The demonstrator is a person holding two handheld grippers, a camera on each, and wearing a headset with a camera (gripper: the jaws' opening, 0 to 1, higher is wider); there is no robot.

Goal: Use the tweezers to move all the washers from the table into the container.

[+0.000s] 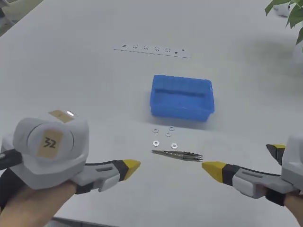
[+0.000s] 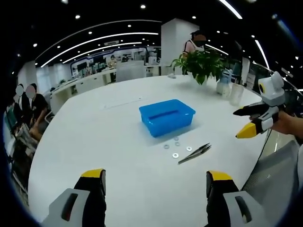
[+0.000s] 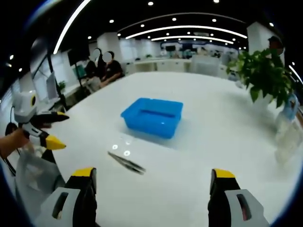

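Above the white table (image 1: pixel 71 80), left gripper (image 2: pixel 155 174) jaws wide apart, right gripper (image 3: pixel 153 172) likewise (both empty), tweezers (image 1: pixel 177 154) untouched.

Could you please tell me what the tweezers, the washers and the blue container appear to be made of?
Tweezers: likely steel, grey with a dull sheen.
Washers: probably metal, small bright silvery rings.
Container: apparently plastic, uniform blue with a slightly glossy, moulded rim.

Blue container (image 1: pixel 182 97), yellow-tipped grey tools (image 1: pixel 171 168)
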